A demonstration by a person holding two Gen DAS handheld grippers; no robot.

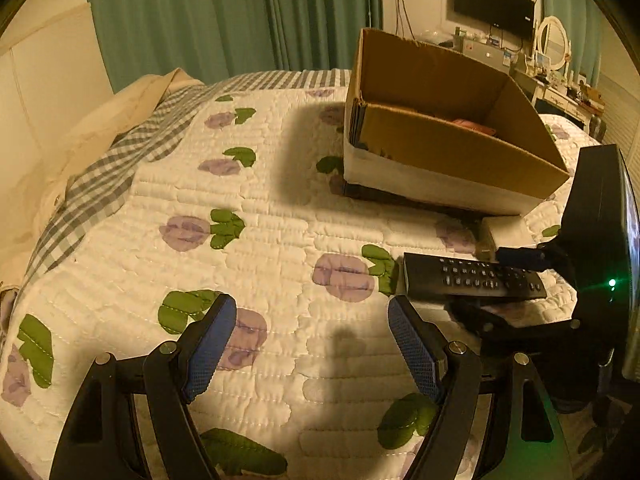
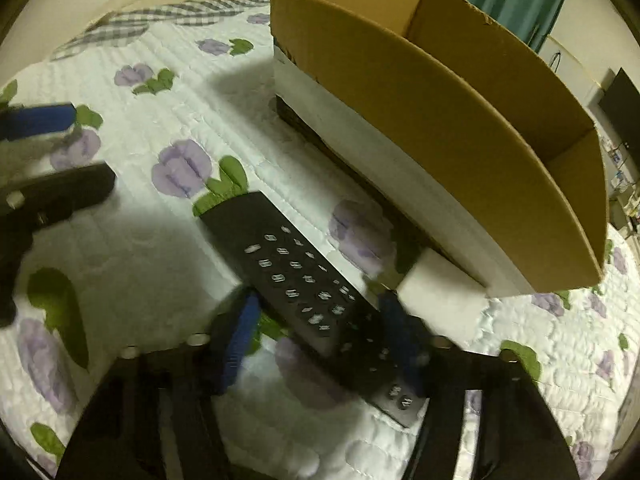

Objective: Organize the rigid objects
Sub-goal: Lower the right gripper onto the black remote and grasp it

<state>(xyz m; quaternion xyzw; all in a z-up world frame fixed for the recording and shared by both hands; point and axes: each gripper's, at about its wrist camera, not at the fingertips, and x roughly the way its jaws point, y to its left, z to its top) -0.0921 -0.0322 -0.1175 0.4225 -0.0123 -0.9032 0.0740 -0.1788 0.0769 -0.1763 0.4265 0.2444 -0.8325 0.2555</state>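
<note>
A black remote control (image 2: 304, 284) lies on the floral quilt, between the blue-padded fingers of my right gripper (image 2: 320, 328). The jaws stand on either side of the remote and look still apart from it, so it is open. The remote also shows in the left wrist view (image 1: 472, 278), with the right gripper (image 1: 516, 276) around its far end. My left gripper (image 1: 312, 320) is open and empty over the quilt, left of the remote. An open cardboard box (image 1: 440, 148) with a pink item inside stands behind the remote; it also shows in the right wrist view (image 2: 460, 120).
A small white box (image 2: 440, 292) lies against the cardboard box's near corner, beside the remote. The quilt (image 1: 240, 240) covers the bed, with a checked sheet and beige pillow (image 1: 100, 120) at the left. Green curtains, a TV and a dresser stand behind.
</note>
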